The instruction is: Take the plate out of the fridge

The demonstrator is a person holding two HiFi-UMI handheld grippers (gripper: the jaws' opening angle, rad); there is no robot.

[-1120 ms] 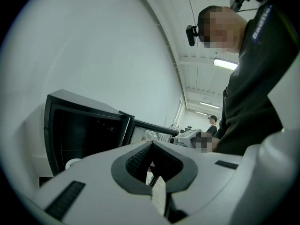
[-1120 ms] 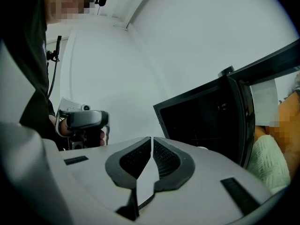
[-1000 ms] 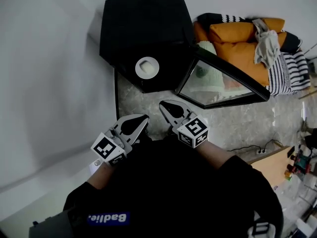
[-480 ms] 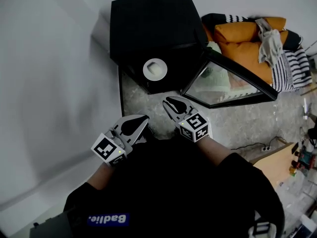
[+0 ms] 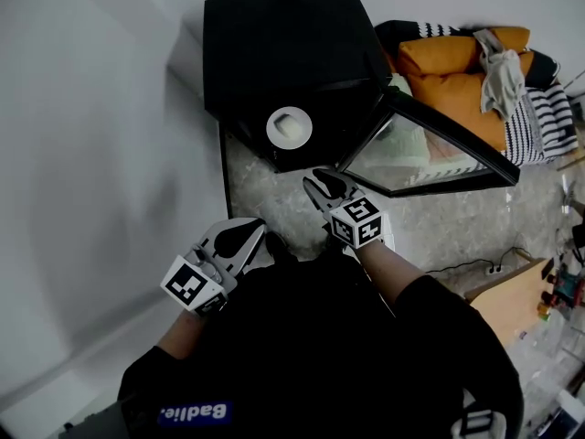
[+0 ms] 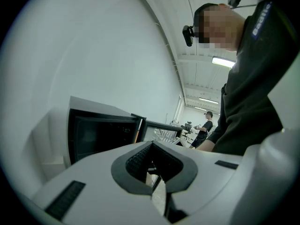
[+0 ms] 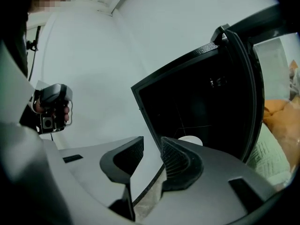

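Right jaws opening, empty; door (image 5: 422,150) open beside plate (image 5: 289,127).

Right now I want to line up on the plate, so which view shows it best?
The head view: the whole plate shows from above, white against the open fridge's dark inside. The right gripper view shows only a partly hidden sliver of it, low in the fridge. The left gripper view shows the fridge, but no plate.

Fridge (image 5: 274,44) matt black; door (image 5: 420,158) glass; floor (image 5: 265,199) stone
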